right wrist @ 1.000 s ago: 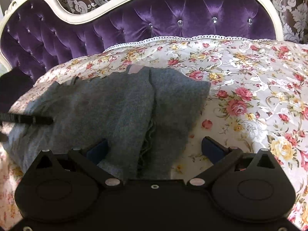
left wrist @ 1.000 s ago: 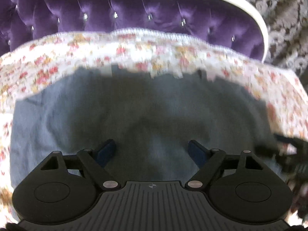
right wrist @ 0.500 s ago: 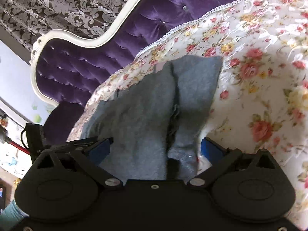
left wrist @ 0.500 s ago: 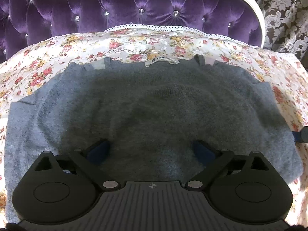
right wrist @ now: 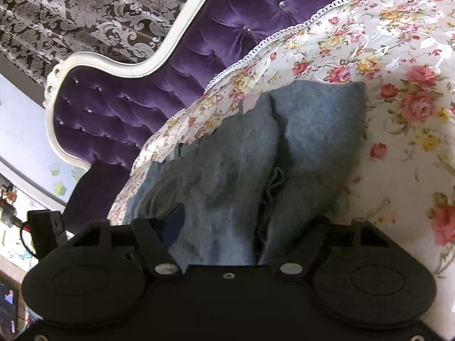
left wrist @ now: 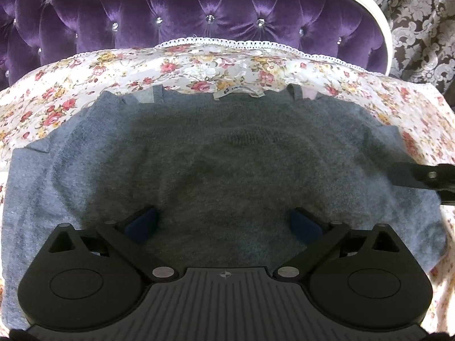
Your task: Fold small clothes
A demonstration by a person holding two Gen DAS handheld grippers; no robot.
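A grey knitted sweater [left wrist: 224, 153] lies spread flat on the floral bedspread [left wrist: 199, 68], its collar label toward the headboard. My left gripper [left wrist: 223, 223] is open and empty, low over the sweater's near middle. In the right wrist view the sweater's right side [right wrist: 236, 170] lies bunched, with a fold running down it. My right gripper [right wrist: 247, 221] is open, tilted, with the cloth lying between its fingers. Its right pad is hidden by cloth. The right gripper's finger also shows in the left wrist view [left wrist: 421, 179] at the sweater's right edge.
A purple tufted headboard [left wrist: 199, 17] with a white frame [right wrist: 148, 65] stands behind the bed. Patterned curtains [right wrist: 85, 14] hang beyond it. The floral bedspread extends to the right of the sweater [right wrist: 412, 113].
The right gripper has tilted and dropped lower onto the sweater's right edge. The left gripper has steadied over the flattened sweater.
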